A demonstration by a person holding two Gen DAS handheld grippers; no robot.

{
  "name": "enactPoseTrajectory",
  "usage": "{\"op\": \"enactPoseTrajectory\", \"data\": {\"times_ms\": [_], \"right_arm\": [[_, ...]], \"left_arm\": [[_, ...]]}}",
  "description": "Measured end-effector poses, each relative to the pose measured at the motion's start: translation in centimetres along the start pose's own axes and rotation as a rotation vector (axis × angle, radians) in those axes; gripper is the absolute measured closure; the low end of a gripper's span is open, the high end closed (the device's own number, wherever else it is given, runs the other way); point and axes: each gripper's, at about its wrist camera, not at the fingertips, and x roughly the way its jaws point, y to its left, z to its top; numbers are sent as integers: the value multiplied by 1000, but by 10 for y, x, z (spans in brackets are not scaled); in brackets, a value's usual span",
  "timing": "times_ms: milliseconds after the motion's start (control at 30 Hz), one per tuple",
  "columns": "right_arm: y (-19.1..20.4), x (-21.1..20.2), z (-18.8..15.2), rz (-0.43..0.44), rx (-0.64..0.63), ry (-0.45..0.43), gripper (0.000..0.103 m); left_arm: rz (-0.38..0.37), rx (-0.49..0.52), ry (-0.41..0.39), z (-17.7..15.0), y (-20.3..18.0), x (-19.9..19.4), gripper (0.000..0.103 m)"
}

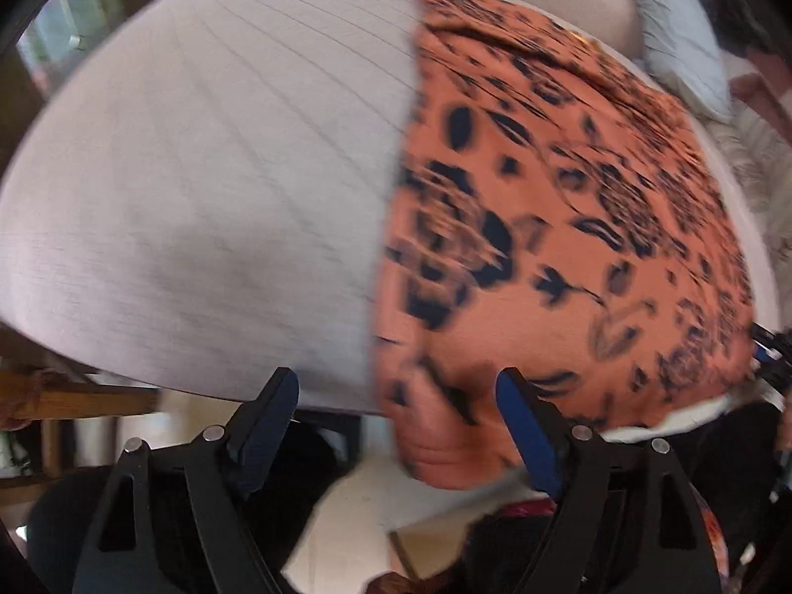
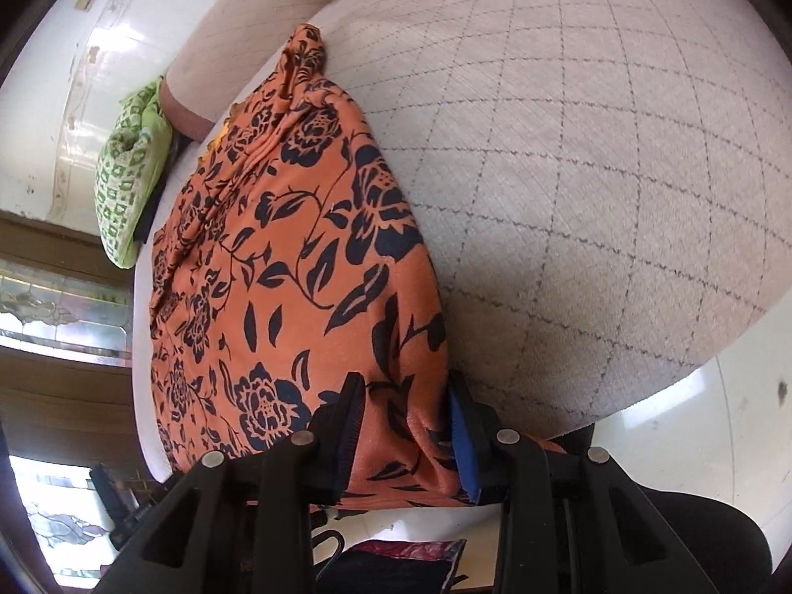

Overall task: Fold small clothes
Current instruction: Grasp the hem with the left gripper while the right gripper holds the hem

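So the orange cloth with the black flower print (image 2: 297,267) is spread over a pale quilted mattress with a diamond stitch pattern (image 2: 594,173). It looks like a bed rather than a worktop. In the right wrist view the cloth fills the left-centre of the frame, running from a bunched-up tip near the top centre down to the bottom edge, where it hangs a bit over the mattress rim.

The right tongs (image 2: 406,425) sit at the bottom centre of that view with a fold of the orange cloth between the two fingers. Both pads look pressed against the fabric, so they're clamped on the cloth's near edge.

The left wrist view is pretty motion-blurred. The same cloth (image 1: 569,227) takes up the right half of the frame, with bare mattress (image 1: 198,173) on the left half. The left tongs (image 1: 396,425) at the bottom centre are spread wide apart. The right finger with the blue pad (image 1: 529,435) sits at the drooping lower corner of the cloth, but with the blur I can't tell whether it actually touches. The left finger is off the fabric, in front of the mattress edge.

A green and white patterned pillow (image 2: 131,183) is at the left of the right wrist view, just beside the cloth's far edge.
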Motion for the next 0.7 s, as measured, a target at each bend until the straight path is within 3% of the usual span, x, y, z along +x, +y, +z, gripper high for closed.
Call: {"op": "enactPoseTrajectory", "data": {"times_ms": [167, 233, 267, 300, 333, 400, 467, 567, 700], "right_arm": [[2, 1, -1, -7, -25, 12, 66], [0, 0, -1, -2, -27, 25, 64], [0, -1, 0, -6, -20, 43, 62], [1, -2, 0, -12, -15, 58, 53], [2, -5, 0, -35, -15, 70, 42], [5, -8, 1, -159, -56, 89, 35], [4, -8, 0, -219, -94, 94, 35], [-4, 0, 1, -199, -70, 138, 35], [4, 10, -1, -247, -136, 152, 34]], "left_arm": [[7, 25, -7, -8, -5, 5, 38], [-20, -10, -7, -9, 6, 0, 51], [-42, -34, -2, -9, 13, -1, 58], [-66, -62, 5, -9, 20, -4, 63], [-93, -89, 13, -9, 26, -4, 64], [-117, -104, 30, -7, 30, -5, 64], [-100, -76, 44, -7, 24, -6, 63], [-85, -35, 47, -1, 13, -7, 56], [-108, -16, 32, 6, 0, -6, 56]]}}
